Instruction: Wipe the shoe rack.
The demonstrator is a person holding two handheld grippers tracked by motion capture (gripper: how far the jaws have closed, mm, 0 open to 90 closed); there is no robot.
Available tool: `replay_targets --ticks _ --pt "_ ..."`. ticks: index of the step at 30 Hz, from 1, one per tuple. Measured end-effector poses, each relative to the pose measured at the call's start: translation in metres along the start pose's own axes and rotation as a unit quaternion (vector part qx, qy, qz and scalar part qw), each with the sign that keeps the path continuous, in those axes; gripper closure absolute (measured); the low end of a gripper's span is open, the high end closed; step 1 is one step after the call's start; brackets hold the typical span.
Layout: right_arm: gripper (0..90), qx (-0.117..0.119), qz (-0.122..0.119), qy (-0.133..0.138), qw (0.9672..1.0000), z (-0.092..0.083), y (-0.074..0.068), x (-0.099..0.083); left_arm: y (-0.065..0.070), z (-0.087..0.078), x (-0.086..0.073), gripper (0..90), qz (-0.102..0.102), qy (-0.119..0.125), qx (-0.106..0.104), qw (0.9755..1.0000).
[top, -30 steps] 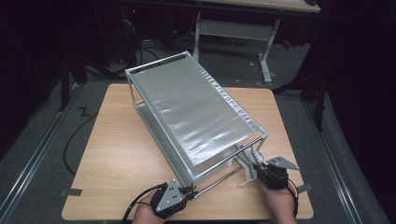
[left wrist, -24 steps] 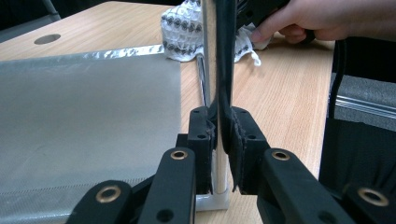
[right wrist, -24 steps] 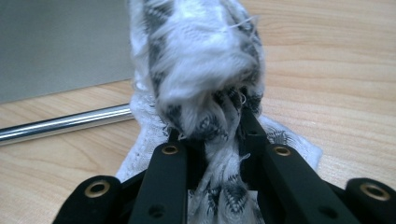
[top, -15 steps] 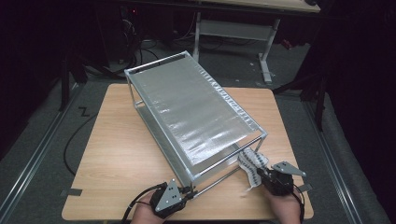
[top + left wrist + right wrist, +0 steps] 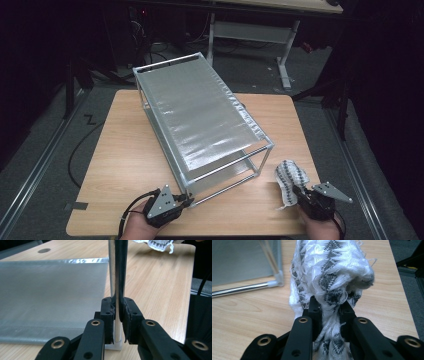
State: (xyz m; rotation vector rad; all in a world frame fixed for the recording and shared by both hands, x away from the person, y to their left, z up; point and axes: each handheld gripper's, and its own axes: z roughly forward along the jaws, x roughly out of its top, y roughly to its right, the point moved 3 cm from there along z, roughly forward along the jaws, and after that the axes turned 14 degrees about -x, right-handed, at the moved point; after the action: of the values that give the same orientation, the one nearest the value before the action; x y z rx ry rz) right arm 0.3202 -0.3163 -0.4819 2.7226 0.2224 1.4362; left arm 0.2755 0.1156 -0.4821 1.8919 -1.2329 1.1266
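Here the left gripper (image 5: 186, 200) is clenched on the near corner post (image 5: 115, 277) of the metal rack (image 5: 200, 112) standing on the wooden table (image 5: 120, 150). The right gripper (image 5: 300, 192) grasps a black-and-white cloth (image 5: 290, 177), bunched just beside the rack's near right corner.

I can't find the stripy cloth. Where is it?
In the high view, the cloth is at the table's near right, held up in the right gripper, beside the rack's corner.

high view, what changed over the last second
The right gripper, shut on the patterned cloth, drew it out from the rack's near end toward the table's right edge. The left gripper stayed clamped on the rack's corner post; the rack kept its place.
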Motion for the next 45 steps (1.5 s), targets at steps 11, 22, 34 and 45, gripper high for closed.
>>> replay_targets --ticks 11,22,34,45 --pt "77.2 0.022 -0.024 0.045 0.9985 0.017 -0.033 0.036 0.007 -0.023 -0.015 79.8 -0.022 0.013 0.032 0.9992" --pt "76.9 0.045 -0.061 0.118 0.9902 -0.008 -0.074 0.07 0.01 -0.03 -0.006 59.7 -0.036 0.053 0.041 0.9971" --pt "77.0 0.053 -0.087 0.121 0.9874 -0.018 -0.085 0.066 0.009 -0.028 0.0 80.3 -0.035 0.049 0.049 0.997" --pt "77.0 0.06 -0.104 0.083 0.9892 -0.003 -0.092 0.049 0.008 -0.026 0.0 80.4 -0.038 0.053 0.045 0.9969"
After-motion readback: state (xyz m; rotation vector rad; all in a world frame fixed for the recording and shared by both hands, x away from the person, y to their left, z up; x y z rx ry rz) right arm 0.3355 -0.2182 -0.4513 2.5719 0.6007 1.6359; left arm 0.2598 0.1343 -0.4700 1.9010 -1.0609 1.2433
